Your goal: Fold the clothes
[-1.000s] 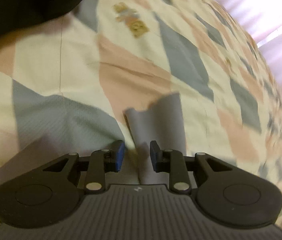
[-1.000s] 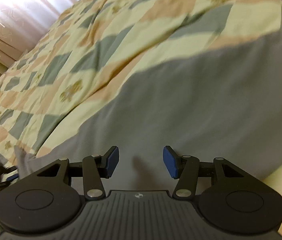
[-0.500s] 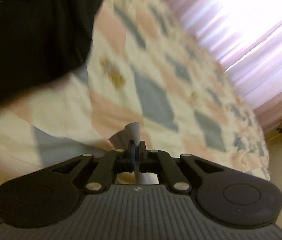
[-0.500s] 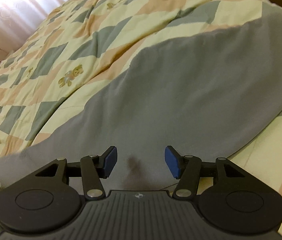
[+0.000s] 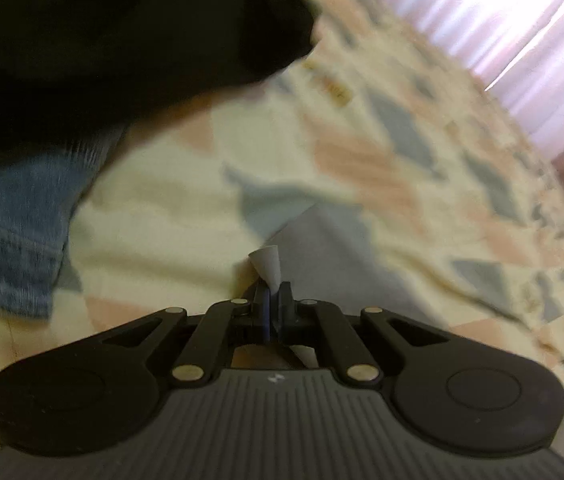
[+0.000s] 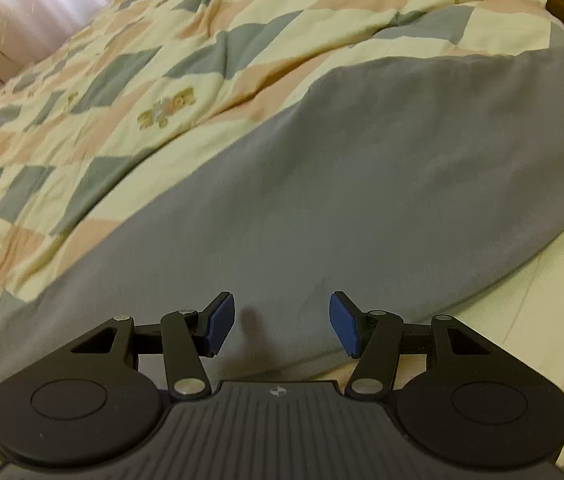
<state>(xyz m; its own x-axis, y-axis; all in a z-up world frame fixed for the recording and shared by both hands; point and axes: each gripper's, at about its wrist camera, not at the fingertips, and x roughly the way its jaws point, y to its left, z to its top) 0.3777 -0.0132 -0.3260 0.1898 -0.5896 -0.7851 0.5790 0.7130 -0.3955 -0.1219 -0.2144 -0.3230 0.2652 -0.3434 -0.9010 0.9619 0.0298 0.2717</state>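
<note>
1. Pinching a small corner of the smooth grey fabric garment (image 5: 334, 248), my left gripper (image 5: 273, 312) has its blue pads pressed together on the cloth, a pale tab of it sticking up just past the tips at 12 o'clock.
2. My right gripper (image 6: 282, 322) has its jaws spread wide with nothing between them, hanging just over the garment's near hem; the grey cloth (image 6: 362, 184) fans out from 9 o'clock round to 3 o'clock of the pads.
3. The garment lies spread flat on the checked cream, pink and grey quilt (image 6: 129, 92); I cannot tell which part of it each gripper faces.
4. Further out on the left view, a folded piece of blue denim (image 5: 13, 236) sits at 9 o'clock and a black mass of cloth (image 5: 101, 32) fills 10 to 12 o'clock, both blurred.
5. My reading: I am at the grasping step of a fold, one corner secured, the other not yet taken.
6. Next, I judge the right jaws must drop onto the hem edge and clamp a thin layer only, without catching quilt underneath, before both lift together.
</note>
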